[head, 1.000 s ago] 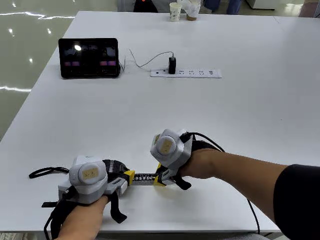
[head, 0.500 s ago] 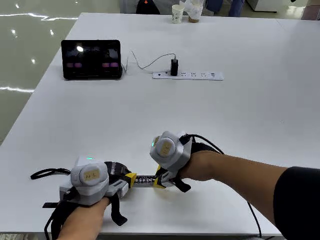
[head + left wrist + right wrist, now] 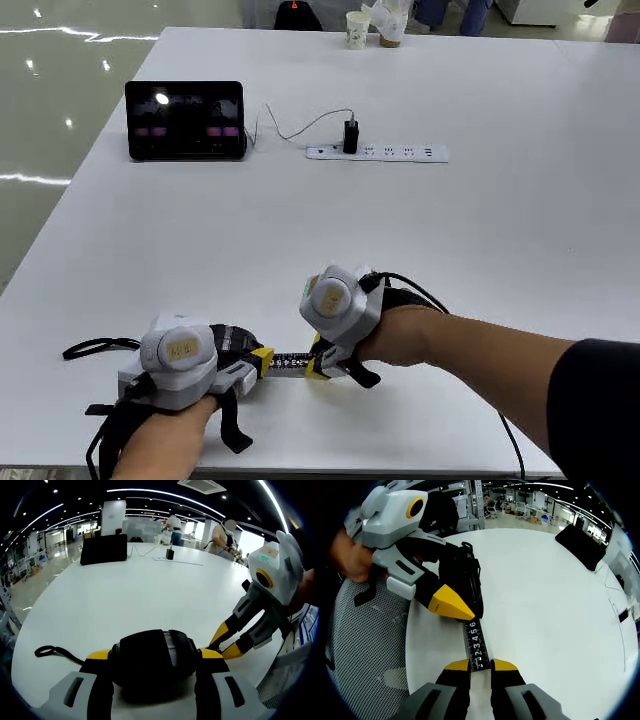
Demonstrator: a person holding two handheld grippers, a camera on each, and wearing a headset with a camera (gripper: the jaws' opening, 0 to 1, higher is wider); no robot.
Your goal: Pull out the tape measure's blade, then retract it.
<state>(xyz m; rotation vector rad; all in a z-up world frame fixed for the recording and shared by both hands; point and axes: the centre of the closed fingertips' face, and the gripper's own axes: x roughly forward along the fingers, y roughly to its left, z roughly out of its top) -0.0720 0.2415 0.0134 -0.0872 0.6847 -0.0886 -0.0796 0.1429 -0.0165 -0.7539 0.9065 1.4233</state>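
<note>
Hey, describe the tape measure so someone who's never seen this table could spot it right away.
On the large white table, look along the near edge. The black rounded tape measure sits clamped between the left gripper's yellow-tipped jaws. Nothing else there has a short numbered blade running from it into the right gripper.

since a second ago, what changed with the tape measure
Barely anything: the right gripper seems to have eased slightly toward the left gripper, so a little less blade shows. Jaws stay shut, left on the tape measure case, right on the blade tip. Tablet unmoved.
</note>
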